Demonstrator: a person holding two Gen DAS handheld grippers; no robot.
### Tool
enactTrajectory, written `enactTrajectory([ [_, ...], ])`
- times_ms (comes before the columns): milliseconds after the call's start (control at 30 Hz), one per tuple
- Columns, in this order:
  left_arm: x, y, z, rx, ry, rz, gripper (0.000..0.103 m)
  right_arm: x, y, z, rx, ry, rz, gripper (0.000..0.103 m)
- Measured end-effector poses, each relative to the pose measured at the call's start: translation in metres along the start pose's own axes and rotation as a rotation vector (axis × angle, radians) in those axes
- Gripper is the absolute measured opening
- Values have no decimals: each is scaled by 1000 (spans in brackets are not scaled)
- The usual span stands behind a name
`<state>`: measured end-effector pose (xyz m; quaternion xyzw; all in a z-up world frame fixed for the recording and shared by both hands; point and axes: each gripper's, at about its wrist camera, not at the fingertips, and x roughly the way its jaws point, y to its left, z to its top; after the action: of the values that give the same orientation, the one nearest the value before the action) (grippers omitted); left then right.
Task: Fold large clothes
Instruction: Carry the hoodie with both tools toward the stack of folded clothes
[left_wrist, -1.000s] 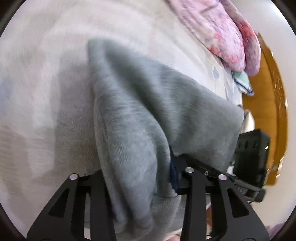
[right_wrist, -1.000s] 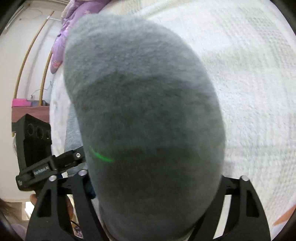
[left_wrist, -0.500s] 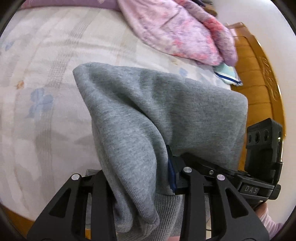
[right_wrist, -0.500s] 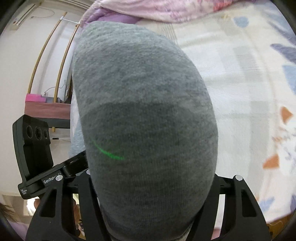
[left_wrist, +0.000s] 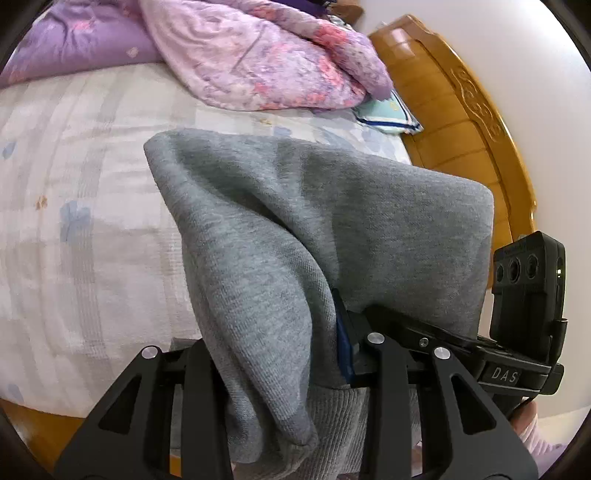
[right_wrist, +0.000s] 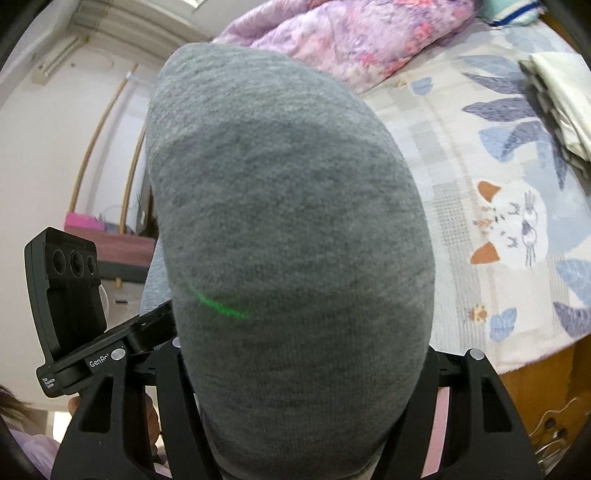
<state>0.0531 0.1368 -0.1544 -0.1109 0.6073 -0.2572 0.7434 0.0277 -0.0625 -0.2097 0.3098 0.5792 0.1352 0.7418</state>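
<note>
The left gripper (left_wrist: 280, 354) has its jaws partly apart with a thick fold of the grey sweatshirt (left_wrist: 332, 229) packed between them; the cloth fills the gap from one finger to the other, so the pads are clamped on it. A ribbed hem hangs below the jaws, and a strip of dark blue shows at the inner face of the right-hand finger. From the grip the sweatshirt runs up and away in a broad drape, one corner standing out to the upper left, and it hangs above the bed (left_wrist: 74, 221) rather than lying on it.

The right gripper (right_wrist: 303, 369) stands wider, and its jaws have just been closing a little. A rounded bulge of the same grey sweatshirt (right_wrist: 288, 206) sits between the fingers and swells over them toward the lens, hiding the fingertips; the cloth touches both fingers and is held. A thin green streak of light lies across the fabric. Each wrist view shows the other gripper's black body close beside it, with the garment running between the two.

Behind, a pink floral quilt (left_wrist: 258, 55) is heaped at the far end of the bed, next to a wooden headboard (left_wrist: 461, 110). The sheet is pale with blue leaf prints and a cat motif (right_wrist: 517, 229).
</note>
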Motion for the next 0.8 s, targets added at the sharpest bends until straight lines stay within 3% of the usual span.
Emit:
enactTrajectory([
  [133,2,-35,-7,56,-11,29,36,-23,-15,-12,35,-43,33,62],
  [367,21,-114,-18,113,-58,58,36,-87,-70,-25,-20,-107,63,62],
  [433,33,-139,-20,115,-71,66,37,-95,-77,-9,-37,-110,70,62],
  [533,60,-178,-25,97,-76,80,39,-111,-118,9,-62,-98,77,62],
  [733,104,-269,-24,125,-85,109,39,-173,-194,28,-57,-110,101,62],
  [800,113,-291,-18,147,-73,105,39,-197,-203,25,-37,-140,100,62],
])
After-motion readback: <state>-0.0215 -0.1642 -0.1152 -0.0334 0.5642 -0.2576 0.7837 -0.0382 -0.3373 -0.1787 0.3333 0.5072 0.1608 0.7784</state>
